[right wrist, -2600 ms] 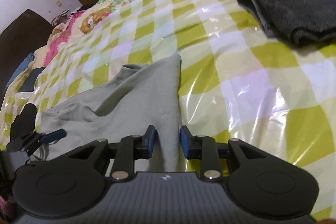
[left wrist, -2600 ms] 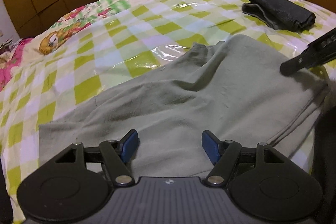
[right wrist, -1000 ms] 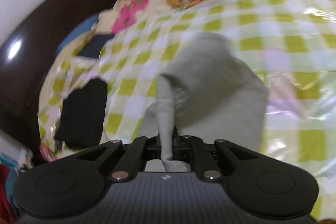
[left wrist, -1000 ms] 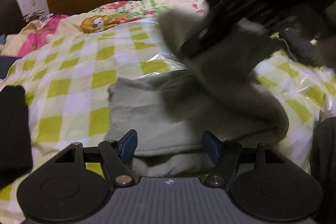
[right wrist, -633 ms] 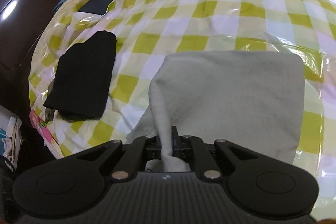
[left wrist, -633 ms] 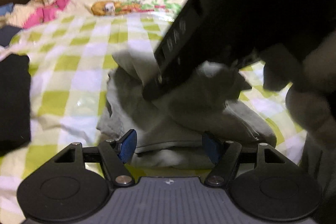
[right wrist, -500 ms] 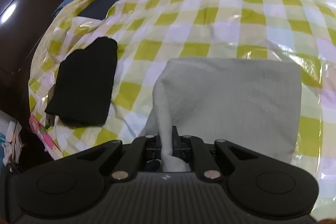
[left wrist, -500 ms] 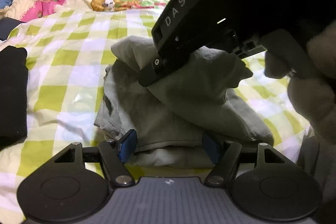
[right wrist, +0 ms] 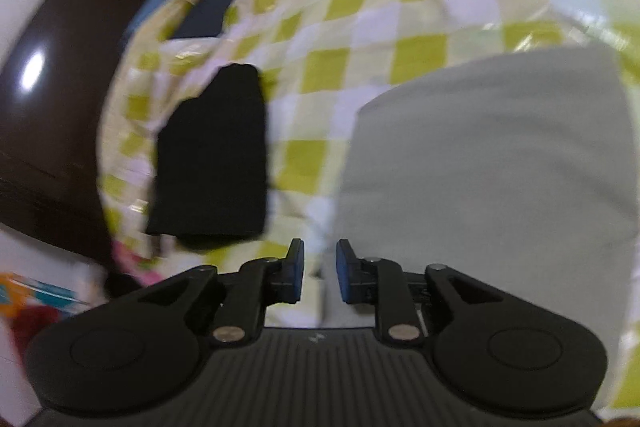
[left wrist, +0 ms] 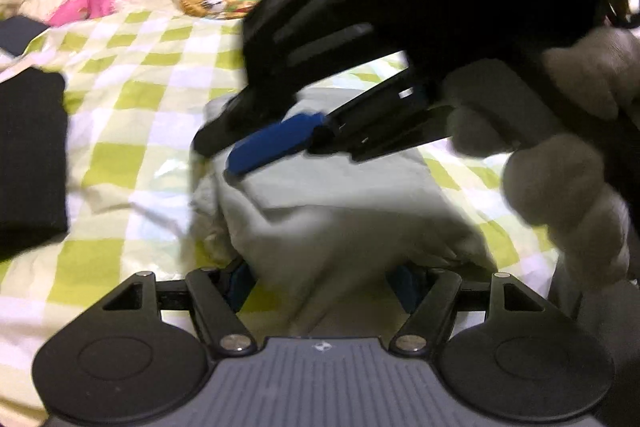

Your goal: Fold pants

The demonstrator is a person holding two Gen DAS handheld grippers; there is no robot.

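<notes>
Left wrist view: left gripper, fingers spread wide with the near edge of the folded grey-green cotton pants between them, unclamped; right gripper low over the pants' far corner on the green-and-white checked bedcover. Right wrist view: right gripper, blue pads parted, holding nothing; pants beside a folded black garment. Risk: unpinned top layer may spring open or skew if a finger drags it.

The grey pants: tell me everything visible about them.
The grey pants are soft, plain, matte cloth, folded into a thick, roughly rectangular bundle lying on the checked bed cover. In the left wrist view, loose layers bunch at the left edge. The right gripper is open and holds nothing; the left gripper is open, its fingers either side of the near end.
</notes>
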